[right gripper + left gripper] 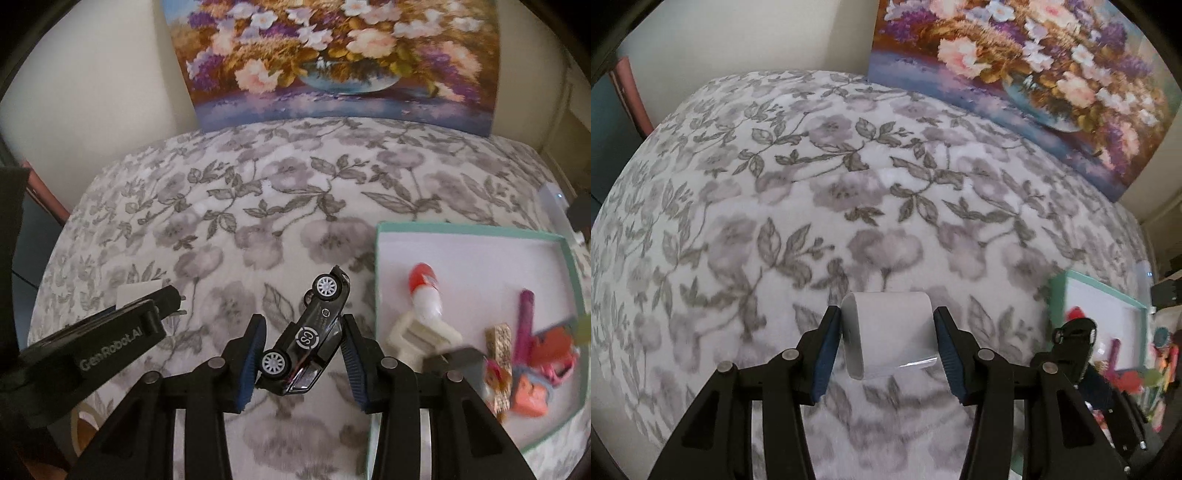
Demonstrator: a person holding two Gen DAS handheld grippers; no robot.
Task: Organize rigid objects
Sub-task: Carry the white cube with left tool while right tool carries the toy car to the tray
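Observation:
My left gripper (886,332) is shut on a white rounded box (890,336) and holds it above the floral blanket (812,184). My right gripper (303,343) is shut on a black toy car (310,332), which hangs tilted between the pads, just left of a teal-rimmed white tray (380,295). The tray holds a red and white bottle (424,295), a cream clip (417,336), a magenta tube (524,321) and several small colourful items. The left gripper (92,343) also shows in the right wrist view at the lower left, with the white box (136,293) at its tip.
A flower painting (332,62) leans against the wall at the far edge of the blanket. The tray also shows in the left wrist view (1093,288) at the right, with the right gripper (1075,343) in front of it. A reddish chair edge (628,92) stands at the far left.

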